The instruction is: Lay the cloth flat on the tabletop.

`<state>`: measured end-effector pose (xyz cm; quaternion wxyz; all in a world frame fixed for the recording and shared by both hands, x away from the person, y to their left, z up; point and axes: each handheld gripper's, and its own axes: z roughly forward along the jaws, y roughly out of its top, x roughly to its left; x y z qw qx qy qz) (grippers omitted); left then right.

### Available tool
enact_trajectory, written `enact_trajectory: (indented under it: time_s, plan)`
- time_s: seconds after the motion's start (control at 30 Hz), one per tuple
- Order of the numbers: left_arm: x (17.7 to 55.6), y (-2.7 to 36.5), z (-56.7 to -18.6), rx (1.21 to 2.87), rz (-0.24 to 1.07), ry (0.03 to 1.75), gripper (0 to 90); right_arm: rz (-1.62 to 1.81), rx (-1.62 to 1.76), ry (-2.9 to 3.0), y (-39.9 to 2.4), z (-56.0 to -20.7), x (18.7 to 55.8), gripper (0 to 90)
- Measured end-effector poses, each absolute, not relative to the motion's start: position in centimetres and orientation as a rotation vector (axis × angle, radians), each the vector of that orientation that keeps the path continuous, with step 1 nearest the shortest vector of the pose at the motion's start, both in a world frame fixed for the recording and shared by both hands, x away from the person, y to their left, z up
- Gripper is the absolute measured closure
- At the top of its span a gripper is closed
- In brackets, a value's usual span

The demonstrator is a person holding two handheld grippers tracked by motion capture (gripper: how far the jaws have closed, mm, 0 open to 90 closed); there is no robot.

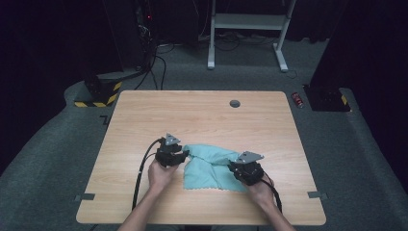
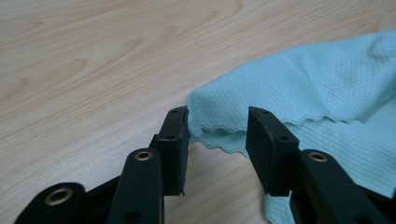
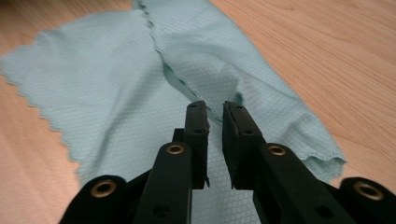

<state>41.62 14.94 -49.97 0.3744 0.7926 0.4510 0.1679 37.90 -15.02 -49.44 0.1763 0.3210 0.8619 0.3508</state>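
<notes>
Lying partly folded on the wooden table [image 1: 144, 120], the teal cloth [image 1: 209, 168] sits between both grippers; left gripper [image 2: 217, 128] gapes around its scalloped edge, right gripper [image 3: 215, 116] barely parted, gripping nothing

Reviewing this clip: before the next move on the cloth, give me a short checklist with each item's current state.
1. Left gripper let go of the cloth: ok. Its jaws stand apart and the folded corner lies loose between them, untouched.
2. Right gripper let go: cannot tell. Only a narrow gap shows between its jaws, with a fold right at the tips.
3. Cloth fully on the table: ok, well inside all edges.
4. Fold neat: not ok. The upper layer lies askew, and scalloped edges do not line up.
5. Grippers clear of each other: ok, one at each side of the cloth.
</notes>
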Motion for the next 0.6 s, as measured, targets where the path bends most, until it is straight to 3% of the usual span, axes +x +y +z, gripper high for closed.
enact_trajectory:
  time_s: [0.23, 0.4, 0.6]
  plan:
    - [40.9, 13.5, -50.7, 2.085, 0.434, 1.130, 54.0, 0.962, 0.960, 2.366, -15.0, -49.6, 39.1, 72.1]
    - [41.4, 13.4, -51.1, 2.076, 0.431, 1.156, 54.3, 0.923, 0.961, 2.407, -14.6, -49.9, 40.3, 89.9]
    - [42.0, 13.4, -50.7, 2.062, 0.457, 1.158, 56.4, 0.934, 0.983, 2.378, -14.7, -48.8, 41.5, 90.0]
